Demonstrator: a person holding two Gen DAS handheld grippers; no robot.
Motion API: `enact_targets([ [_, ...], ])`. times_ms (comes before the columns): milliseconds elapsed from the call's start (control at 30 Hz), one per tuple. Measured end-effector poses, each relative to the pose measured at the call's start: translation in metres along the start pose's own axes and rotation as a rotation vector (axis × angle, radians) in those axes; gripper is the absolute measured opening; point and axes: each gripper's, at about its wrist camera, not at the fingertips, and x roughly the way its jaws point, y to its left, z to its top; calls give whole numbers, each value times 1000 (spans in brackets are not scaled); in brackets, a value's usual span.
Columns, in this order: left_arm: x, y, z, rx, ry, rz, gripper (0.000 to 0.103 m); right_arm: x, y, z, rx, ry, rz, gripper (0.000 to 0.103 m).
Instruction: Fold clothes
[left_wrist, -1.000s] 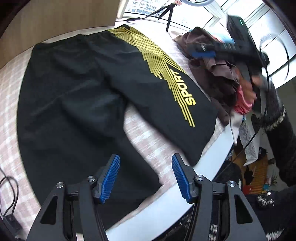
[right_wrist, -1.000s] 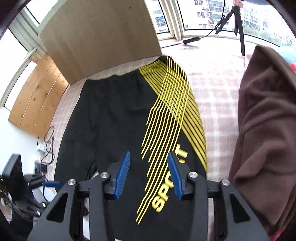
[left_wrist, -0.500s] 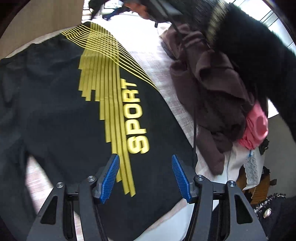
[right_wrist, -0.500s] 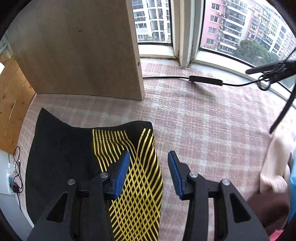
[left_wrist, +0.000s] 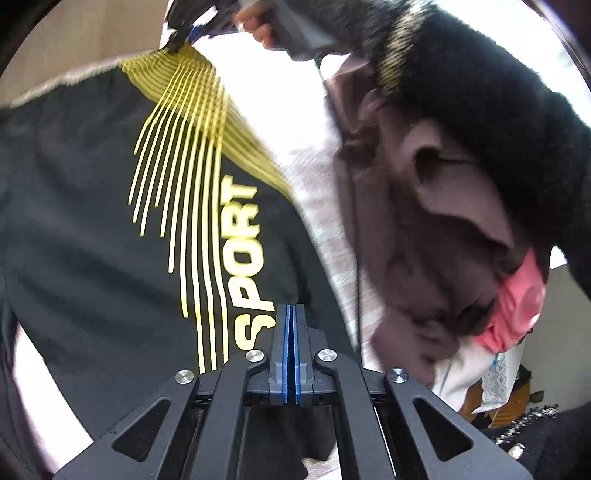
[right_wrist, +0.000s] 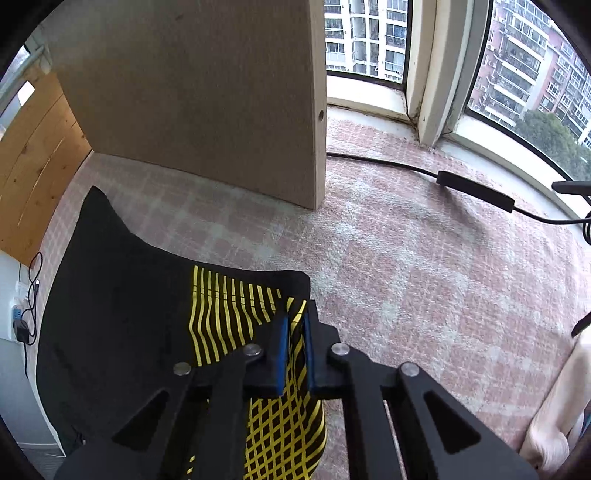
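Black shorts (left_wrist: 92, 240) with yellow stripes and the word SPORT lie flat on a pink checked cover (right_wrist: 424, 277). My left gripper (left_wrist: 290, 308) is shut, its blue pads meeting with their tips down in the black cloth of the leg beside the letter S. The right gripper (right_wrist: 293, 321) is shut on the striped corner of the shorts (right_wrist: 118, 314) at the waistband, with yellow-lined fabric pinched between its pads. In the left wrist view that right gripper (left_wrist: 195, 31) shows at the far end of the stripes, held by a hand (left_wrist: 258, 29).
A heap of brown clothes (left_wrist: 424, 240) with a pink garment (left_wrist: 517, 306) lies right of the shorts, under a black furry sleeve (left_wrist: 480, 74). A wooden board (right_wrist: 203, 103) stands behind the shorts. A black cable (right_wrist: 472, 188) runs along the window sill. A cream garment (right_wrist: 554, 424) lies at the right.
Both grippers went from open to shut. The left moved across to the SPORT leg and closed there. The right moved up to the waistband corner and closed on it.
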Motion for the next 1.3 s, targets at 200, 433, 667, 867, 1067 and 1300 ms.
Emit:
enact_targets([
  [200, 30, -24, 8, 69, 96, -25, 2, 13, -21, -5, 28, 36, -96, 8],
  [433, -50, 6, -25, -37, 7, -21, 31, -18, -16, 1, 36, -30, -136, 25],
  [667, -168, 100, -97, -295, -82, 238, 34, -81, 19, -20, 53, -62, 173, 25],
  [867, -233, 215, -161, -380, -43, 430, 37, -122, 111, -104, -105, 17, 338, 26],
  [1067, -230, 274, -172, -211, 19, 383, 38, -104, 215, -215, -116, 164, 436, 37],
  [1300, -210, 300, -180, 18, 127, 236, 44, -59, 304, -290, -37, 189, 392, 37],
])
